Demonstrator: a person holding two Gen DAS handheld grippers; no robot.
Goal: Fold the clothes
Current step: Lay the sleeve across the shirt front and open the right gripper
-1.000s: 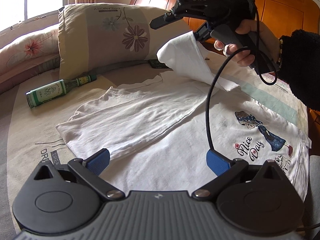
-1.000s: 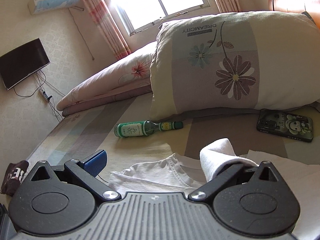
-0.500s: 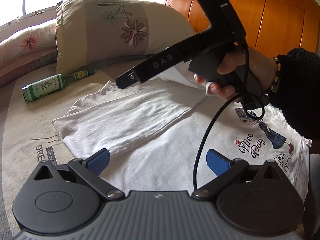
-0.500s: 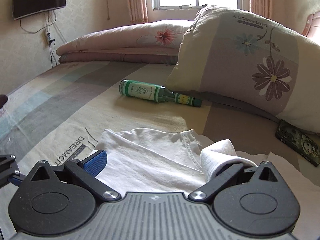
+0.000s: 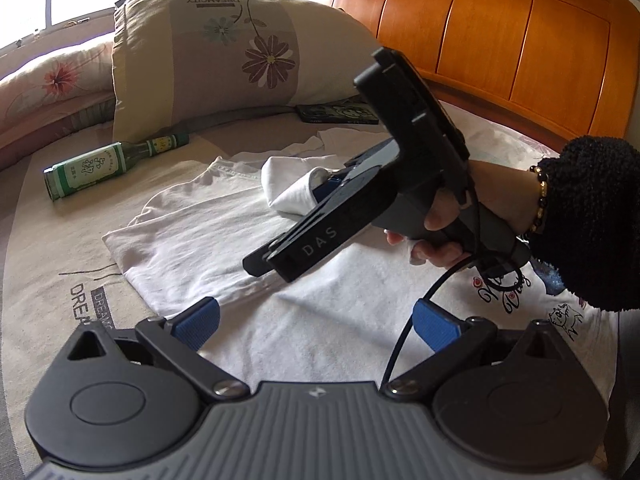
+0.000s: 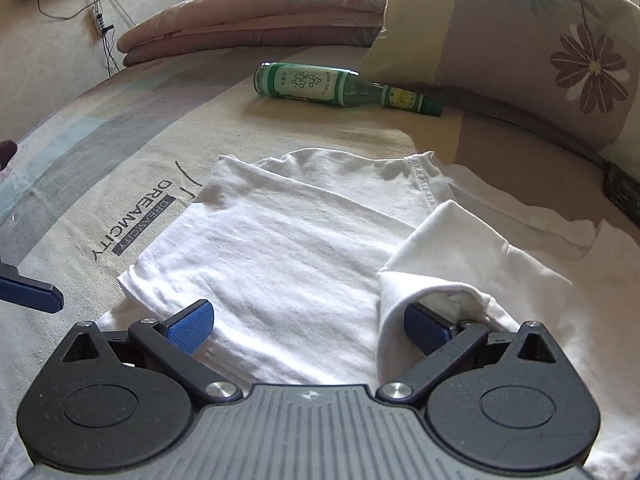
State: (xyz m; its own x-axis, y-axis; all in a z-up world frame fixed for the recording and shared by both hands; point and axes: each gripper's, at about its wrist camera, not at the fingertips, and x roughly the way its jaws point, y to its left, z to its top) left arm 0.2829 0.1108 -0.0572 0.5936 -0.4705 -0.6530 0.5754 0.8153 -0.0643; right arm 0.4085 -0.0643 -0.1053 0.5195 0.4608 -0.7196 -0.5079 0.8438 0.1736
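A white T-shirt [image 5: 208,240] [image 6: 280,248] lies flat on the bed, its left side folded over and a "Nice Day" print [image 5: 504,292] at the right. My right gripper [image 5: 288,228] [image 6: 308,320], held by a hand in a black sleeve, hovers low over the shirt's middle. Its jaws stand wide apart, and the white sleeve [image 5: 288,184] [image 6: 448,248] is draped over its right finger, hiding most of that pad. Near the shirt's hem, my left gripper [image 5: 316,320] is open with nothing in it; one of its blue fingers [image 6: 28,292] shows at the left edge of the right wrist view.
A green glass bottle [image 5: 100,164] [image 6: 320,86] lies on the bedsheet left of the shirt's collar. Behind it are a flowered pillow [image 5: 224,60] [image 6: 540,40] and a folded quilt [image 6: 260,20]. A phone [image 5: 340,114] lies by the wooden headboard [image 5: 500,40].
The right gripper swung down and leftward from high near the headboard, bringing the sleeve onto the shirt's body. The left gripper stayed almost still.
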